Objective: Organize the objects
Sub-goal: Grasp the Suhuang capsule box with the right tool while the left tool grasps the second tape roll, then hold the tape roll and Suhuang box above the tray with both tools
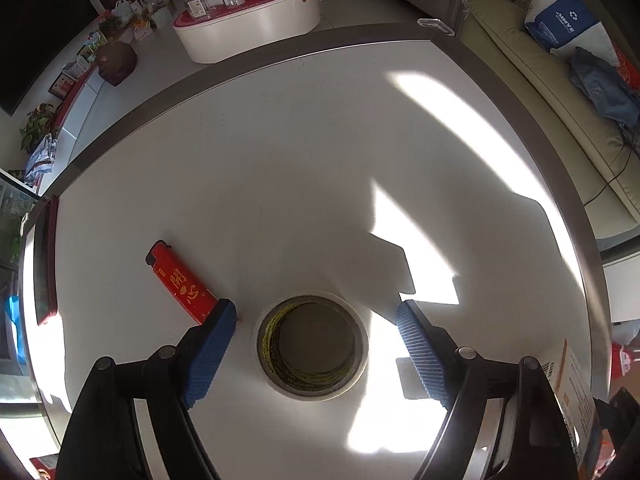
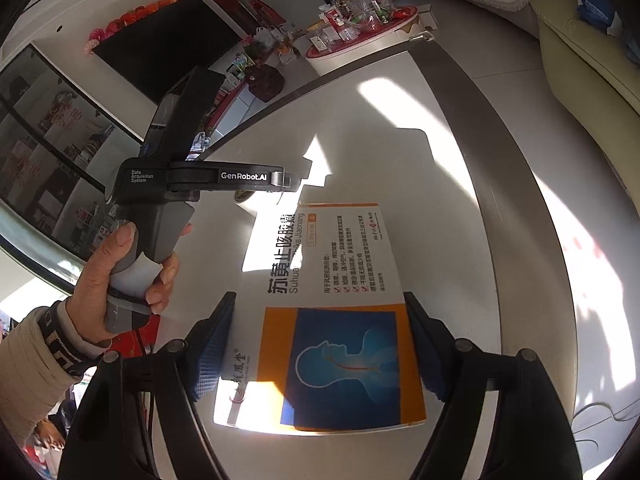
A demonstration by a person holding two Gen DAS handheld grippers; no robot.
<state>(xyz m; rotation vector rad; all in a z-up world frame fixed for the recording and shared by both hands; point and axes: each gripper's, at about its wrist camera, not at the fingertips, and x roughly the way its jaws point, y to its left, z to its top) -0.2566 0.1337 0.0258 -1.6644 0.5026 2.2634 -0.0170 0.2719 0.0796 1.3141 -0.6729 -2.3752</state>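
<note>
Tape roll (image 1: 312, 346) lies between the open left gripper's (image 1: 316, 312) fingers.

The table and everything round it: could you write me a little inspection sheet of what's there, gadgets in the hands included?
Surface: white table with a grey rim, patches of sunlight.
Job's things: tape roll lying flat; red lighter beside it; medicine box; a red-edged flat item at the table's edge, too foreshortened to identify.
Clutter: nothing else seen on the table.
Grippers: left gripper open, jaws either side of the tape roll, pads apart from it; right gripper with the medicine box between its jaws, whether it grips is unclear.
Cables: a dark cord on the sofa.
Surroundings: cream sofa, crowded coffee table, dark screen.
</note>
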